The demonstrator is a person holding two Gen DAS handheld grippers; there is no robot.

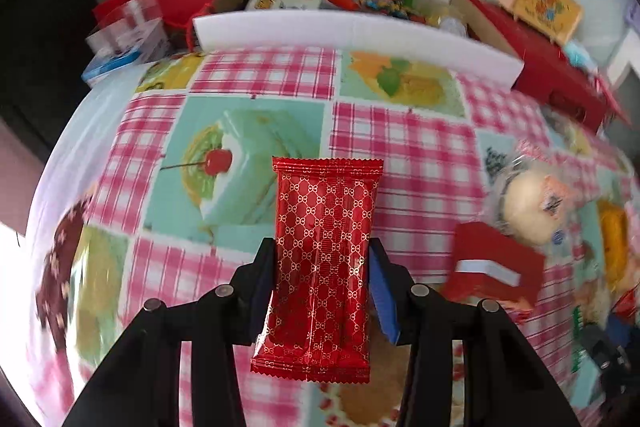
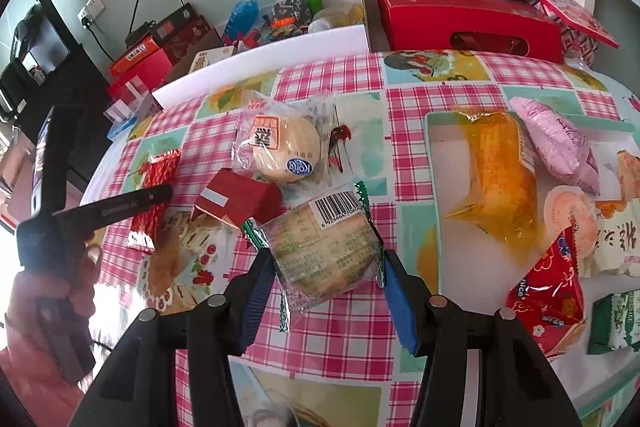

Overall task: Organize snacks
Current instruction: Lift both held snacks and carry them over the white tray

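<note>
A pink checked tablecloth (image 1: 400, 155) printed with cakes covers the table, with boxes and bottles piled along its far edge. In the lower centre of the left wrist view, the left gripper (image 1: 322, 267) pinches a red patterned snack packet (image 1: 324, 247) between its pads, lifted clear of the cloth. In the right wrist view, the right gripper (image 2: 326, 271) clamps a clear-wrapped pastry (image 2: 324, 251) at lower centre. At right, a white tray (image 2: 436, 155) holds an orange packet (image 2: 500, 179) and a pink packet (image 2: 560, 147).
</note>
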